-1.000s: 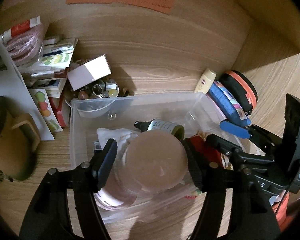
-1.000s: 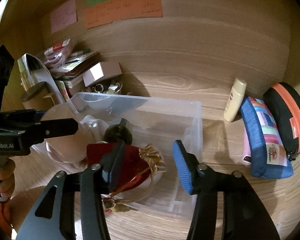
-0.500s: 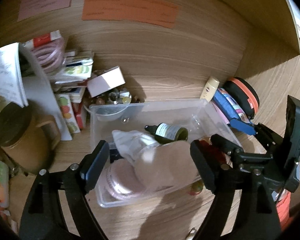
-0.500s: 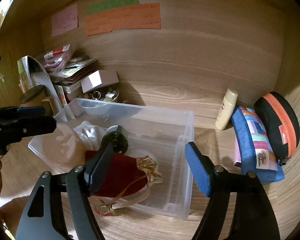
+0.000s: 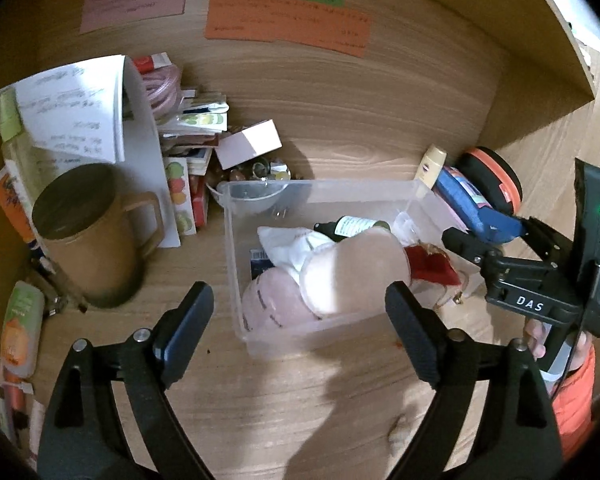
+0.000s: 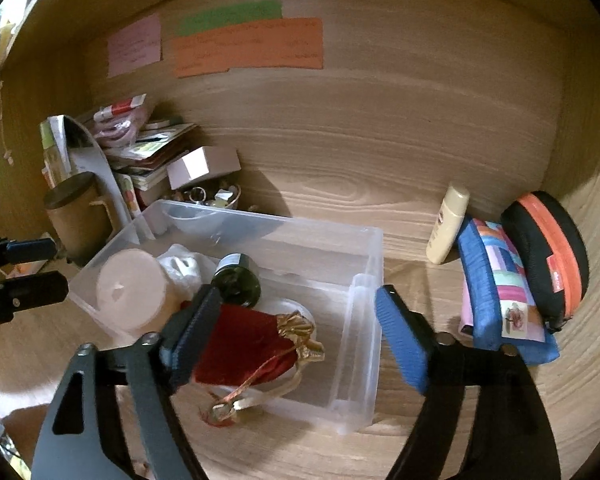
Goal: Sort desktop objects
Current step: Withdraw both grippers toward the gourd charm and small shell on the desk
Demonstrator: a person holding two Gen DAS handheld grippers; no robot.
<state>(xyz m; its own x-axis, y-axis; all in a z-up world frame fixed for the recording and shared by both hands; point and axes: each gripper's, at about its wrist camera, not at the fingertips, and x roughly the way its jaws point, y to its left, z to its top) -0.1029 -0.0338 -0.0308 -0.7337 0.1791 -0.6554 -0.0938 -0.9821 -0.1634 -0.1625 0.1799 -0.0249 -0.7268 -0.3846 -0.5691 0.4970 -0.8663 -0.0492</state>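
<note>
Two claws hang over a wooden desk (image 6: 380, 160). The biggest thing on it is a clear plastic bin (image 6: 364, 280). Inside the bin lie a round pale pink tub (image 6: 130, 290), a red velvet pouch (image 6: 252, 348) with a gold top, a white cloth bag (image 6: 184, 270) and a small dark dropper bottle (image 6: 238, 280). The pouch's strings hang over the bin's near wall.

The left claw (image 5: 298, 316) has just been opening and is wide, with nothing pinched; the pink tub sits in the bin beyond its fingers. The right claw (image 6: 300, 336) has also just been opening and is wide, and its fingers do not press the pouch below.

Left of the bin stands a brown mug (image 5: 88, 236). Right of the bin lean a blue pouch (image 6: 496, 292), a black and orange case (image 6: 548, 256) and a small cream bottle (image 6: 448, 228).
</note>
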